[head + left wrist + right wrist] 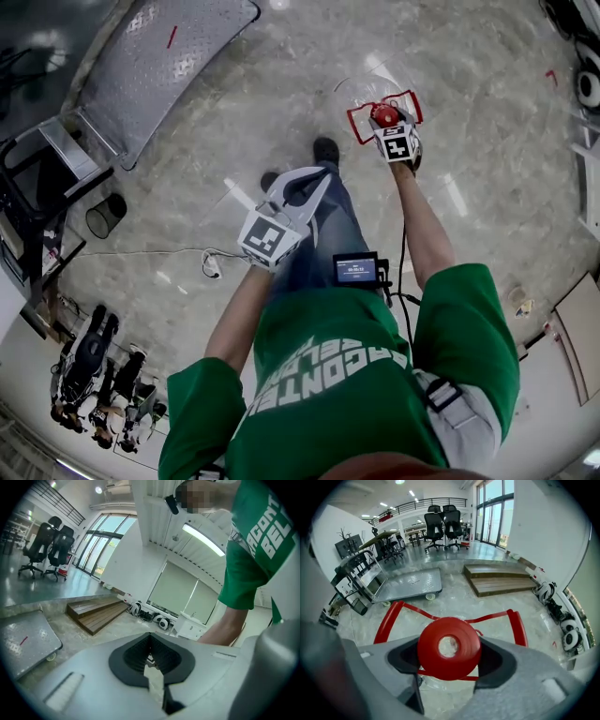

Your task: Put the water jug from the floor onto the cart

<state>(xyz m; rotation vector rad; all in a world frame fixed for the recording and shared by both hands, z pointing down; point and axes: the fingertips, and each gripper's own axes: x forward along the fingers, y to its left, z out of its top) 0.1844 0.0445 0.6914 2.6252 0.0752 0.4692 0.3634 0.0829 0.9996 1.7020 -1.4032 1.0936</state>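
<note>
The right gripper (388, 124) has its fingers closed on the red cap (449, 648) of the water jug (382, 113), which stands on the floor (487, 131). The left gripper (151, 660) is empty, fingers together. The cart (159, 66) stands well apart.

A: Left grey plastic gripper (317, 180)?
B: 2 jaws together, nothing between. Bare left forearm (239, 314) bent, held in front of the body.
A: Right grey plastic gripper (386, 117)?
B: Bare right forearm (424, 230) stretched forward; jaws clamped on round red cap (449, 654).
</note>
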